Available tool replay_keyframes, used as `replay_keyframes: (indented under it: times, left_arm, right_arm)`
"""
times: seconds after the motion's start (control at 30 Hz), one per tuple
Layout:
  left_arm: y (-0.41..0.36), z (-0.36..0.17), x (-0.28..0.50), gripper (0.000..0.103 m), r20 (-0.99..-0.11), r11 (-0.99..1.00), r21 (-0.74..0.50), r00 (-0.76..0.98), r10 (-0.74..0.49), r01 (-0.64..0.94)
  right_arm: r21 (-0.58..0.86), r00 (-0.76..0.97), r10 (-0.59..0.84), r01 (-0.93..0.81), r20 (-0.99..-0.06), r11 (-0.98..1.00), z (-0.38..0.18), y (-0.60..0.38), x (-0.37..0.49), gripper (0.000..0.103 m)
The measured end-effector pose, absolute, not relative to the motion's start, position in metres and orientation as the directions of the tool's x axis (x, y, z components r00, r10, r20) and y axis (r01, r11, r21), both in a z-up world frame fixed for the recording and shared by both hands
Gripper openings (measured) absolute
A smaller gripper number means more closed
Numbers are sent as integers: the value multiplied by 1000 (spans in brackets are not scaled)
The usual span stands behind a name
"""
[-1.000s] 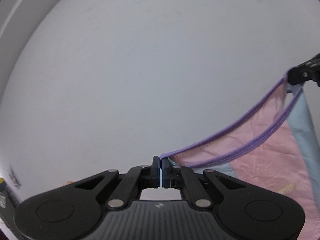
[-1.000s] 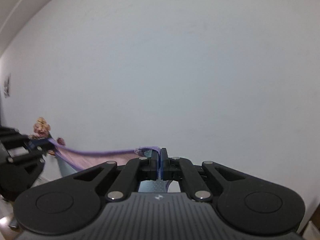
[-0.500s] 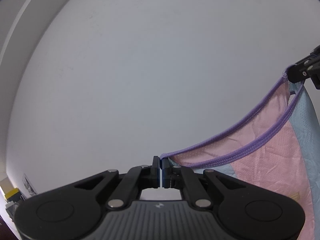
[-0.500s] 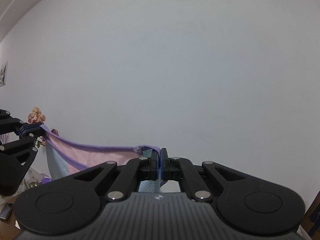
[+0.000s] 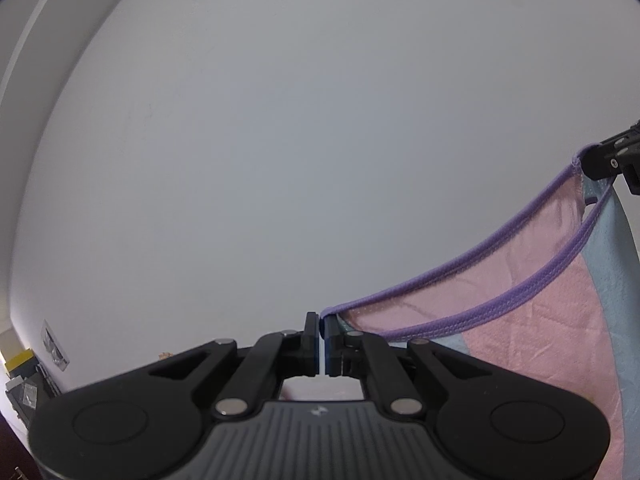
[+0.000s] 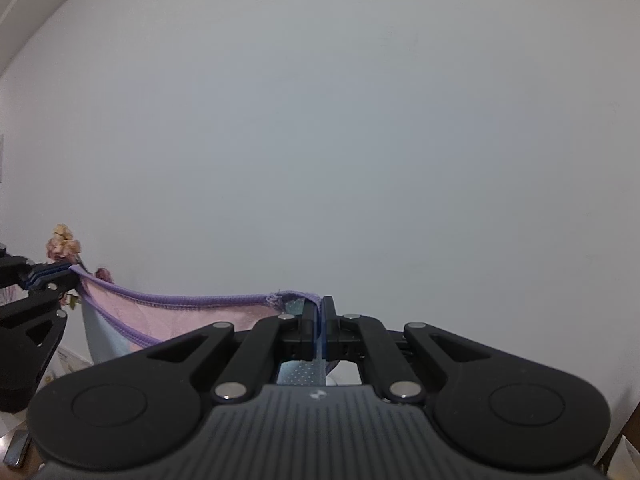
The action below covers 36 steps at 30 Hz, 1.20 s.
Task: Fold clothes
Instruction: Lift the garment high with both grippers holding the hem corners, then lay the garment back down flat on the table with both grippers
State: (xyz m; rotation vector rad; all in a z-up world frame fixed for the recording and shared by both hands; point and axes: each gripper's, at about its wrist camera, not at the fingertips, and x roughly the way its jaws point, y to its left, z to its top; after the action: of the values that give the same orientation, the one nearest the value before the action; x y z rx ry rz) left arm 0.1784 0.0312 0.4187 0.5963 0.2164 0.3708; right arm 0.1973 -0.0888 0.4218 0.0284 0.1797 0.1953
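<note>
A pink and light-blue garment (image 5: 532, 312) with purple trim hangs in the air, stretched between both grippers in front of a plain white wall. My left gripper (image 5: 321, 318) is shut on one corner of the purple-edged opening. In the same view the right gripper (image 5: 608, 160) pinches the other corner at the far right. In the right wrist view my right gripper (image 6: 319, 304) is shut on the trim, and the garment (image 6: 176, 318) sags leftward to the left gripper (image 6: 48, 276). The cloth's lower part is hidden behind the gripper bodies.
A white wall (image 5: 280, 140) fills both views. Dried flowers (image 6: 63, 240) show behind the left gripper in the right wrist view. At the lower left of the left wrist view are a small framed picture (image 5: 54, 346) and dark shelving (image 5: 24, 392).
Both grippers have shifted sideways with the garment still stretched between them. The picture and shelving have come into the left wrist view; the flowers have moved in the right wrist view.
</note>
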Motion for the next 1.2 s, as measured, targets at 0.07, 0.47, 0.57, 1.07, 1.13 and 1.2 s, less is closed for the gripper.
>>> replay_keyframes:
  times: [0.07,0.47,0.57,1.07,1.13,1.2]
  left_arm:
    - [37,411,208,1,-90,756,589,907,411,-285]
    - [78,387,375,1,88,687,548,850,520,-477]
    - [81,393,393,1,161,669,527,834,527,-525]
    - [30,263,282,1,230,593,652,868,440,-473]
    - [19,224,247,1,198,608,670,892,407,-426]
    - [3,179,207,1,166,621,684,911,378,-382]
  right_arm:
    - [50,964,189,-183,-189,982,416,-78,228,1]
    - [31,973,213,-211,-93,977,395,-8,390,1]
    - [23,978,207,-206,-21,978,400,5,409,1]
    - [-89,932,362,-360,6,929,281,-3,335,1]
    - [-104,913,406,-409,-47,907,243,-11,307,1]
    - [-115,889,446,-456,-100,883,206,-19,280,1]
